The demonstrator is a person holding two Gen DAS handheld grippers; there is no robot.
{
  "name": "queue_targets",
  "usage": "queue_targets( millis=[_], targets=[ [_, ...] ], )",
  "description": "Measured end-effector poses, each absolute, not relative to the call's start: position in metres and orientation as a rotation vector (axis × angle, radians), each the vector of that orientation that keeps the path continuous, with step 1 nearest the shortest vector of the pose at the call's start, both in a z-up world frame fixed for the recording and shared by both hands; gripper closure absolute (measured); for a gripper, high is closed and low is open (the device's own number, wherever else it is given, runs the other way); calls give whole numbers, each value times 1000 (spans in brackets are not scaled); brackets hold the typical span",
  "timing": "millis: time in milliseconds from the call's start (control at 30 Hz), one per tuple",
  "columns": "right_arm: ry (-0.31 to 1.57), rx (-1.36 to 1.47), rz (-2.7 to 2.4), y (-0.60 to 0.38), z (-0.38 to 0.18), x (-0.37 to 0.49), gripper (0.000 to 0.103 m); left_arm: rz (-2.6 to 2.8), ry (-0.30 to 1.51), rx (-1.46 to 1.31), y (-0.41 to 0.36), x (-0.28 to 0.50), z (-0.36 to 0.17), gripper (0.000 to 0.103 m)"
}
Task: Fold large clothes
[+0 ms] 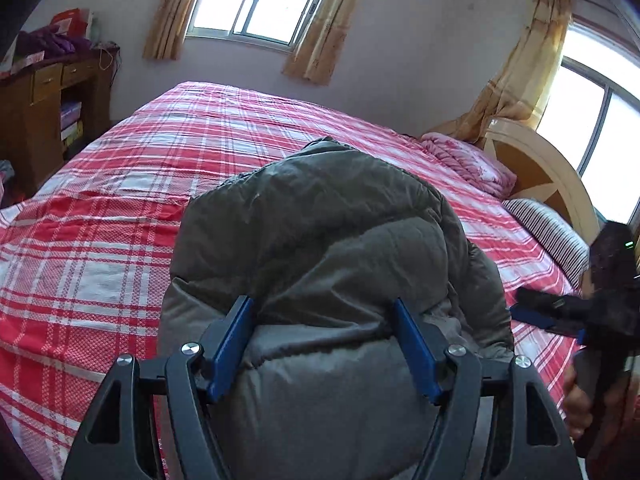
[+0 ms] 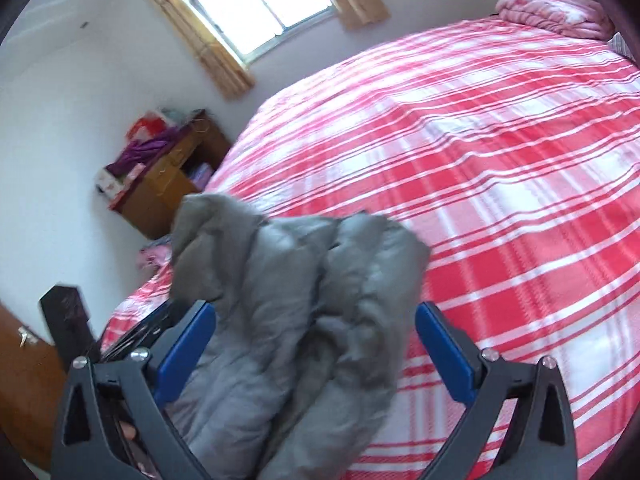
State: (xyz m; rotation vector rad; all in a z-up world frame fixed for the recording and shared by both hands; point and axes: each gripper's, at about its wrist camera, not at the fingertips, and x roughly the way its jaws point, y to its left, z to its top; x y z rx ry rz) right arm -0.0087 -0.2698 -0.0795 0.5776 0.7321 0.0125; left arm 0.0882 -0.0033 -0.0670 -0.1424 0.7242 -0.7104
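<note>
A bed (image 1: 120, 240) under a red-and-white plaid cover fills most of both views, its near edge cut off by the frame. At the far right end sit a folded pink quilt (image 1: 468, 156), a striped pillow (image 1: 548, 228) and a cream headboard (image 1: 544, 168), the headboard partly hidden behind them. Two curtained windows (image 1: 256, 0) are blown out white, so nothing outside can be made out. A wooden desk (image 1: 44, 112) stands far left, loaded with purple cloth and boxes too small to read.

The grey padded jacket (image 1: 332, 248) lies bunched on the near part of the bed. In the left wrist view it rises in a rounded heap whose far side is hidden; in the right wrist view it is motion-blurred and its folds are hard to separate.

The left gripper (image 1: 324, 344) has its blue fingers (image 1: 232, 340) parted at a medium spread, with the jacket's near bulge filling the space between them; fabric lies against the inner pads, but whether they press on it cannot be told. The right gripper (image 2: 316, 348) stands wide apart, its fingers (image 2: 444, 344) either side of the jacket, the right one clear of it and nothing gripped. It also shows blurred at the right edge of the left wrist view, with part of a hand (image 1: 580, 404) below.
</note>
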Motion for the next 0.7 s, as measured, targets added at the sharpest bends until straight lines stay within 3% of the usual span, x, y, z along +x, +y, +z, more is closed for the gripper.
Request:
queue_targets(
  millis=[100, 167, 233, 300, 433, 567, 700],
  targets=[
    [862, 543, -21, -266, -97, 18, 3, -713, 721, -173, -3, 95, -66, 32],
    [859, 576, 50, -259, -103, 31, 27, -697, 706, -192, 4, 93, -65, 32],
    [842, 517, 98, -237, -97, 41, 63, -676, 687, -231, 15, 94, -62, 32],
    [805, 405, 160, -206, -83, 50, 75, -661, 667, -273, 28, 92, -61, 32],
    [748, 689, 471, -210, -100, 63, 82, -646, 657, -314, 38, 96, -57, 32],
    [769, 1145, 588, -249, -187, 77, 92, -679, 683, -276, 17, 101, -57, 32],
    [767, 1172, 591, -259, -205, 76, 94, -659, 724, -217, -9, 105, -73, 30]
  ],
)
